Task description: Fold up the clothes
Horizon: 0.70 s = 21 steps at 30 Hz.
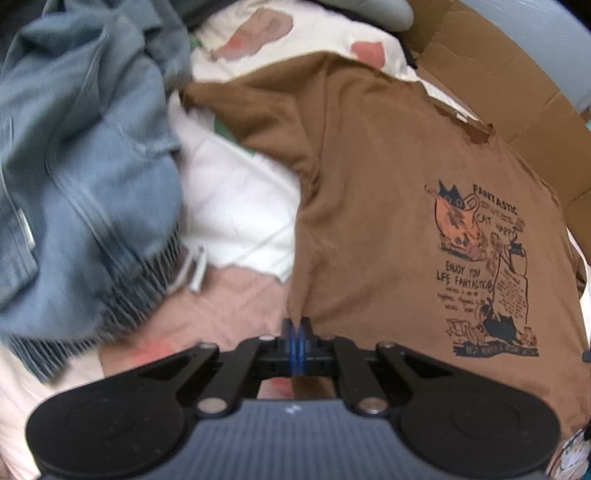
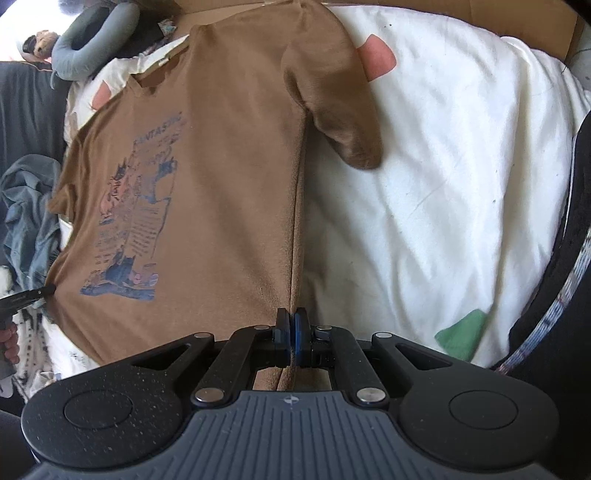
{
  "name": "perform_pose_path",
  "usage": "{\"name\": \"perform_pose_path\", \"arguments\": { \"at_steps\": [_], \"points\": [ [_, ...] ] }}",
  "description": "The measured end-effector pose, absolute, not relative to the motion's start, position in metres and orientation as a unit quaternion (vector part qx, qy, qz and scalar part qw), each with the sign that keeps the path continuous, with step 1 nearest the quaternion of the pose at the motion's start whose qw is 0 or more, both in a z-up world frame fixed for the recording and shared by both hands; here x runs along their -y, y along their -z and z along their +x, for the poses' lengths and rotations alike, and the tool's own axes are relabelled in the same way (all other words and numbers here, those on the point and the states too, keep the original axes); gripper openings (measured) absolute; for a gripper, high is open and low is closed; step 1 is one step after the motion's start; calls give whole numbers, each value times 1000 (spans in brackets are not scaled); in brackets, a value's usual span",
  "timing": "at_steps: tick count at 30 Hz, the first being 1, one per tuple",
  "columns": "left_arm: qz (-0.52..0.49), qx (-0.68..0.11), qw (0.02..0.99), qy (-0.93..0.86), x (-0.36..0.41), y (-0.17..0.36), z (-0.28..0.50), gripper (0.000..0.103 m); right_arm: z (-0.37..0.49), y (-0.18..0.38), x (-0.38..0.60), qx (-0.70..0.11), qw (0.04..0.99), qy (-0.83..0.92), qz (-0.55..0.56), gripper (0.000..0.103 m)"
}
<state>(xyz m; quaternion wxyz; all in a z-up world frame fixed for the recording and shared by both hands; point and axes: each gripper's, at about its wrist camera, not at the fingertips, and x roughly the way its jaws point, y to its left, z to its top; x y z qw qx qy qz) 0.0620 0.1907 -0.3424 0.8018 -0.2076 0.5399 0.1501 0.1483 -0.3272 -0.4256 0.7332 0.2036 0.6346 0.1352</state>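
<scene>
Left gripper (image 1: pixel 296 328) has its two blue-padded fingers pressed together on the hem corner of the brown shirt (image 1: pixel 369 206), pinching the cloth at the bottom left edge of the garment. In the left wrist view the shirt lies front up on the sheet (image 1: pixel 236 199), which is white with pink and green patches. Its print (image 1: pixel 484 269), with cats and the word FANTASTIC, sits to the right of the pinched corner. A sleeve runs up and to the left from the shirt's body. Left of the shirt, apart from it, a blue denim jacket (image 1: pixel 81 155) lies crumpled, its ribbed hem nearest the gripper; this part of the view is blurred. Cardboard (image 1: pixel 517 92) shows beyond the shirt's collar, at the upper right

Right gripper (image 2: pixel 294 326) is likewise closed on the shirt (image 2: pixel 229 166), clamping the hem at the bottom of the garment's right side seam. In the right wrist view the seam runs straight up from the fingers to the other sleeve, which lies on the sheet (image 2: pixel 443 166) just right of the body. The print (image 2: pixel 136 214) is left of the seam. At the shirt's far hem corner the left gripper (image 2: pixel 46 291) touches the cloth, with a hand (image 2: pixel 9 343) below it. The jacket (image 2: pixel 29 206) lies beyond that corner. A grey neck pillow (image 2: pixel 88 40) rests above the shirt's collar, and cardboard (image 2: pixel 480 22) lines the top edge
</scene>
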Motion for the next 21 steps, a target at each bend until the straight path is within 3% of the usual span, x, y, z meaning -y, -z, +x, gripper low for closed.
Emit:
{"name": "perform_pose_path", "arguments": {
  "at_steps": [16, 21],
  "points": [
    [-153, -529, 815, -179, -213, 283, 78, 2, 129, 412, 321, -625, 714, -173, 263, 0],
    [-155, -550, 798, -192, -216, 287, 68, 2, 123, 418, 313, -637, 699, -185, 265, 0]
  ]
}}
